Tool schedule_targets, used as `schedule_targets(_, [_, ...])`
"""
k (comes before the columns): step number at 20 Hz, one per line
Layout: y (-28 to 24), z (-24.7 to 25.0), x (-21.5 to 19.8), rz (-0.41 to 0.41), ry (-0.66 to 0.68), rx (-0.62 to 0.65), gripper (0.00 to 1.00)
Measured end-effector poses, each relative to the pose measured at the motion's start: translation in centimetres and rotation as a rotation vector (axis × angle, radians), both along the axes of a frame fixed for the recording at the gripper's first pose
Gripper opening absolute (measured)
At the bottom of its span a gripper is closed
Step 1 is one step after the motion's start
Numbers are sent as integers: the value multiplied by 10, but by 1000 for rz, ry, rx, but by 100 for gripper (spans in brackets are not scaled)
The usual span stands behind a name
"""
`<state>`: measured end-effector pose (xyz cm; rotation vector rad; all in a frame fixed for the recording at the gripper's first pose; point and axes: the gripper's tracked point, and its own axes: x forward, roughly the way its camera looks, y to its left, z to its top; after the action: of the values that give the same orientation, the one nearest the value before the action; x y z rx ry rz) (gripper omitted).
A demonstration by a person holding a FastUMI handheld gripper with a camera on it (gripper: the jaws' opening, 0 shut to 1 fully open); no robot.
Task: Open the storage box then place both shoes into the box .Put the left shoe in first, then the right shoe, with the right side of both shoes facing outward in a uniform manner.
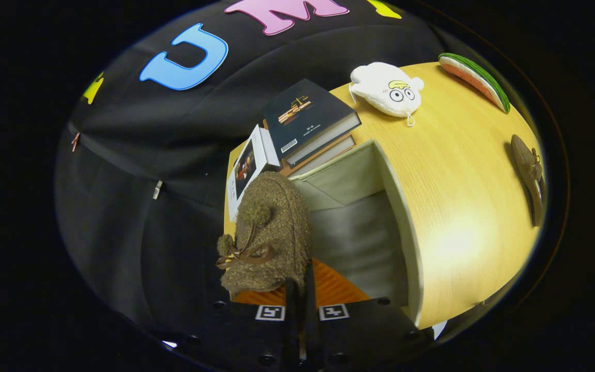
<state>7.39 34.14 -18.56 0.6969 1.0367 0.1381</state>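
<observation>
Fingers (301, 299) stand close together, pinching the heel edge of a fuzzy brown shoe (269, 232), with only a thin dark slit between them. The shoe hangs just ahead of the fingers, its orange ribbed sole (328, 289) turned toward the box and its upper, with a brown ribbon bow and two small pompoms, facing the black booth wall. It sits at the near left rim of the box (359, 232), an open grey-beige fabric bin whose pale lining and back wall show beyond the shoe; whether the shoe touches the rim or floor of the box I cannot tell. The box stands on a light wooden table (457, 196). Behind the box, touching or just beside its far wall, lies a stack of books (308, 121), a dark-covered one on top of a brown-edged one, and another book (248, 168) leans upright against the stack on the wall side. Beyond the books a white plush toy (386, 89) with cartoon eyes lies on the table. Near the table's far edge rests a plush watermelon slice (475, 80), green-rinded with a pink face. The second brown shoe (529, 175) lies on the table well apart from the box, on the side away from the held one, with a small bow visible on it.
</observation>
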Motion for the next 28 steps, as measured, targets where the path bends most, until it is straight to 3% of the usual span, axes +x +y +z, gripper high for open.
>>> schedule_targets(4, [36,12,-13,115,-29,76,99])
schedule_targets(9, [5,49,-31,239,-199,-38,99])
schedule_targets(14, [-88,71,-43,282,-331,-221,99])
schedule_targets(23, [-324,36,-100,175,-238,-532,99])
schedule_targets(28, [-425,-1,-119,66,-137,-517,99])
